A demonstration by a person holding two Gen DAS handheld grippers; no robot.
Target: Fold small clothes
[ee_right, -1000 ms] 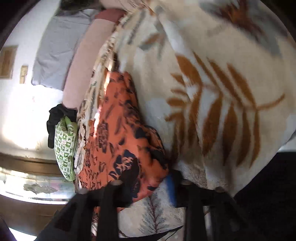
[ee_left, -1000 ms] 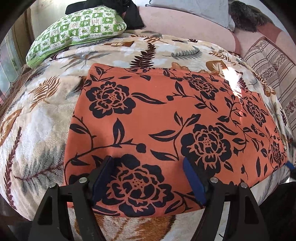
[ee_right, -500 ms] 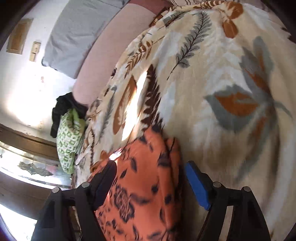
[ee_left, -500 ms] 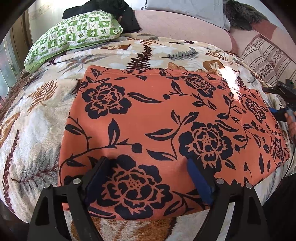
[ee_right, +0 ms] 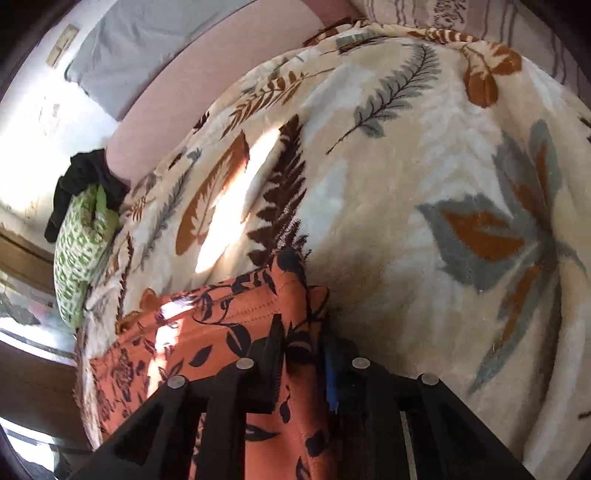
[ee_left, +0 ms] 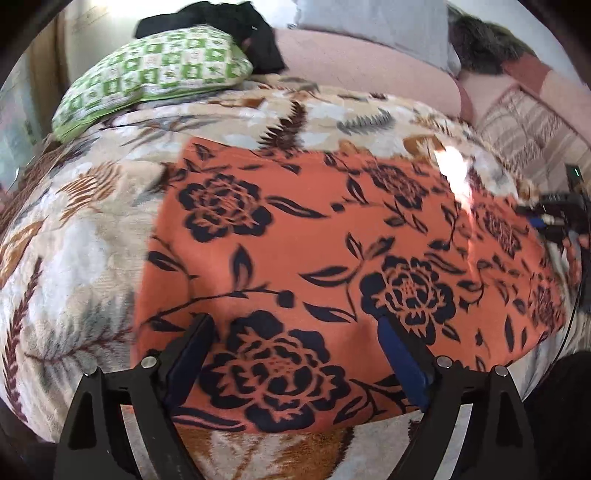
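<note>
An orange garment (ee_left: 332,240) with a black flower print lies flat on a leaf-patterned blanket (ee_left: 74,240). My left gripper (ee_left: 291,321) hovers open over its near edge, one finger to each side of a large printed flower, with nothing pinched. In the right wrist view the garment (ee_right: 207,332) fills the lower left. There my right gripper (ee_right: 303,339) is closing, with the cloth's far right corner bunched between its pads. The left wrist view shows the right gripper (ee_left: 554,218) and a hand at the garment's right edge.
A green checked pillow (ee_left: 155,70) lies at the back left with dark clothing (ee_left: 240,29) on top of it. A pink padded backrest (ee_left: 351,62) and a grey pillow (ee_left: 369,18) run along the back. A striped cushion (ee_left: 528,122) sits at the right.
My right gripper swung along the garment's right side to its far corner and closed its jaws on the cloth. The left gripper stayed over the near edge and opened a little wider.
</note>
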